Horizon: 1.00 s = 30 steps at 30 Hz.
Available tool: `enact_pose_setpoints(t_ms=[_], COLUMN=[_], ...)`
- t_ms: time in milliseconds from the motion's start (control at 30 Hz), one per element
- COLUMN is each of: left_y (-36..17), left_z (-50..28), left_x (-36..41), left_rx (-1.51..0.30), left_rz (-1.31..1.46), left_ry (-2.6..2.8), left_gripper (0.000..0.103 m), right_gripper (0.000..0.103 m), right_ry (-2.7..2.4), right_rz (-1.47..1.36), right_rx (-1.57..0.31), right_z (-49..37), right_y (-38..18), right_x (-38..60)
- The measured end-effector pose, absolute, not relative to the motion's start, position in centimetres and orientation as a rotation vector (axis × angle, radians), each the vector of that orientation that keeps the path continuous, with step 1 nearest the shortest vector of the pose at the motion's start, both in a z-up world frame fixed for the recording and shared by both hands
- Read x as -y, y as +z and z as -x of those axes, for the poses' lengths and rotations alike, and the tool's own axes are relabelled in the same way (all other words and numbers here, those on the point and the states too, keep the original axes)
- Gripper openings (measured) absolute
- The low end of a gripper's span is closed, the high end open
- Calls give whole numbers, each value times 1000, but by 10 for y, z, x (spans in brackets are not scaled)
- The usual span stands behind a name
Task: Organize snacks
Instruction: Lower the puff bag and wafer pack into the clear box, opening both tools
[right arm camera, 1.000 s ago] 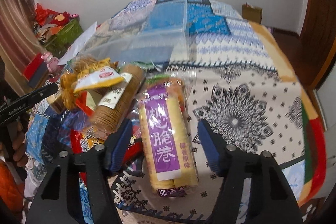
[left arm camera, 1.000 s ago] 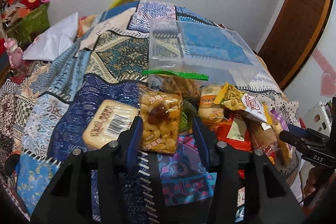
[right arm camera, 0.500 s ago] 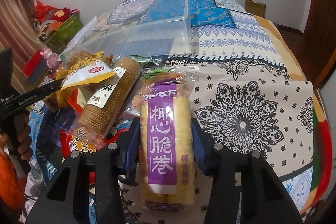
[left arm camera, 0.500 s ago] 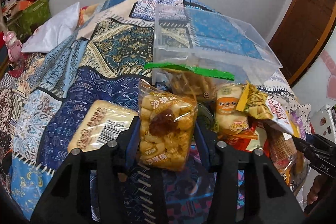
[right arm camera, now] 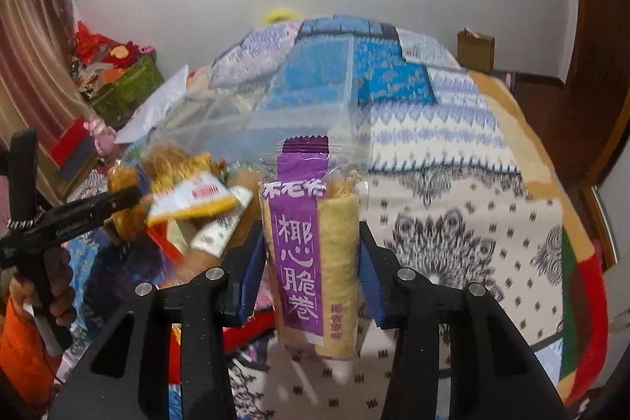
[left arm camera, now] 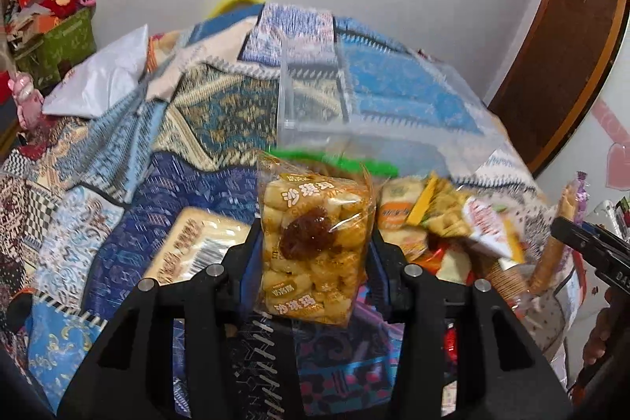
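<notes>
My left gripper (left arm camera: 313, 258) is shut on a clear orange pack of puffed rice squares (left arm camera: 313, 243) and holds it upright above the quilt. My right gripper (right arm camera: 311, 262) is shut on a purple-labelled pack of egg rolls (right arm camera: 311, 254), lifted upright off the bed. A clear plastic box (left arm camera: 354, 105) stands on the quilt behind the snack pile and also shows in the right wrist view (right arm camera: 299, 93). The snack pile (left arm camera: 445, 223) of yellow, white and red packs lies in front of the box; it also shows in the right wrist view (right arm camera: 193, 199).
A flat yellow pack with a barcode (left arm camera: 193, 247) lies on the quilt left of my left gripper. A white pillow (left arm camera: 98, 81) and a green box (left arm camera: 59, 46) are at the far left. A wooden door (left arm camera: 551, 65) is on the right.
Both grippers closed on their packs and lifted them off the bed. The puffed rice pack and the egg roll pack now stand upright and higher in view.
</notes>
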<state>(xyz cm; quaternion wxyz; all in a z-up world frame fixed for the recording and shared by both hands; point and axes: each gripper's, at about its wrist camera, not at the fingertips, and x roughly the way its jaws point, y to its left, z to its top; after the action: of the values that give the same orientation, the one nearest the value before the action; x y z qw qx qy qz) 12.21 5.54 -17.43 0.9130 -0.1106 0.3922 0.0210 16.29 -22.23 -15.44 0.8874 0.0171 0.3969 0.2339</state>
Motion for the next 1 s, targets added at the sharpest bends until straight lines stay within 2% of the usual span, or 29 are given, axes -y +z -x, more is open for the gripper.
enact_pose_setpoints(t_ms=[467, 1000], left_y=[-107, -100], left_z=[-139, -221], left_x=[-46, -48], left_rx=[-634, -652], left_rz=[195, 180], left_ry=[18, 23], left_gripper=[46, 46], right_gripper=[38, 38], right_ry=[513, 498], right_rz=[-42, -40], right_rx=[-621, -594], right_z=[-188, -251], right_y=[-96, -89], right_x=[198, 171])
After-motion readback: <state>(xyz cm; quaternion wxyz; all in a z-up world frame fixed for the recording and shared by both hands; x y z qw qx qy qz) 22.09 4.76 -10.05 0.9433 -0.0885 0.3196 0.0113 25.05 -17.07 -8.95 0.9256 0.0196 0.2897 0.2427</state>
